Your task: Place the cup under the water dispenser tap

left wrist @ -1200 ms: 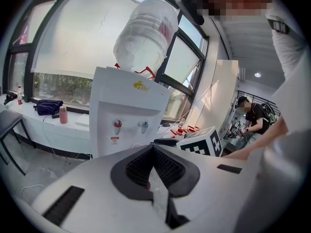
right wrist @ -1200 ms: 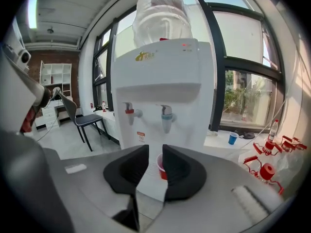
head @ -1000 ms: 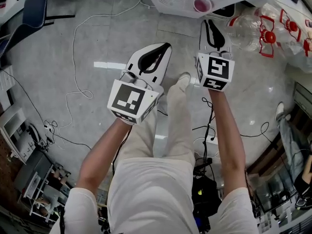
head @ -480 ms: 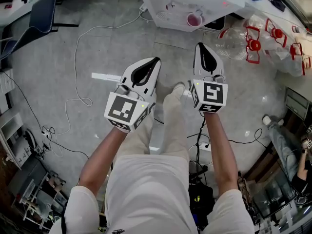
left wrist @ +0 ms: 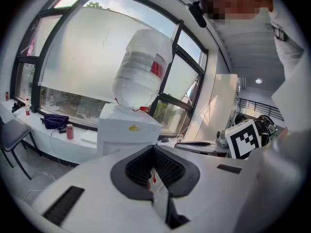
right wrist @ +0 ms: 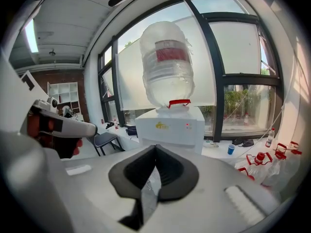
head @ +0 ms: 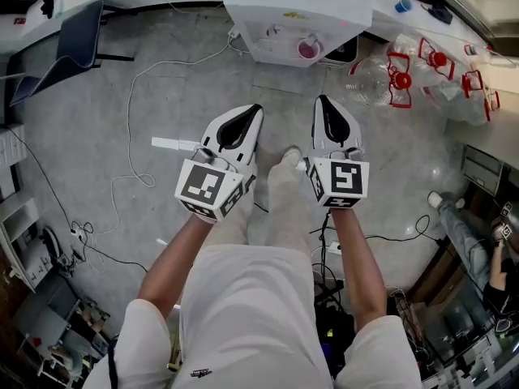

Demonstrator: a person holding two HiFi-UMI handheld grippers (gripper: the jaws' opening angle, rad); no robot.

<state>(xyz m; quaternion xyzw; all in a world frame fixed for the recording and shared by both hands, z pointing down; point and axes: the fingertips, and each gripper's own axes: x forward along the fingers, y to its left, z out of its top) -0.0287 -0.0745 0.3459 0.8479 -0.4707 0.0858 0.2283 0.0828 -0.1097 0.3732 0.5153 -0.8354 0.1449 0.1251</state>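
A pink cup point(head: 307, 49) stands in the recess at the front of the white water dispenser point(head: 296, 10), below its taps. My right gripper point(head: 323, 101) is shut and empty, a short way back from the cup and pointing at the dispenser. Beside it, my left gripper point(head: 253, 110) is shut with nothing in it. In the left gripper view the left gripper point(left wrist: 154, 147) faces the dispenser point(left wrist: 129, 130) and its clear bottle point(left wrist: 143, 67). From the right gripper view the right gripper point(right wrist: 155, 147) faces the same dispenser point(right wrist: 170, 127); its jaws hide the cup.
Several empty water bottles with red handles point(head: 389, 75) lie on the floor to the right of the dispenser. A blue cup point(head: 403, 5) stands behind them. A white cable point(head: 134, 120) and a white strip point(head: 174, 143) lie at the left, near a dark chair point(head: 57, 47).
Both grippers have risen and drawn back from the dispenser. The right gripper's tip, close to the pink cup before, is now apart from it. The cup stays in the recess.
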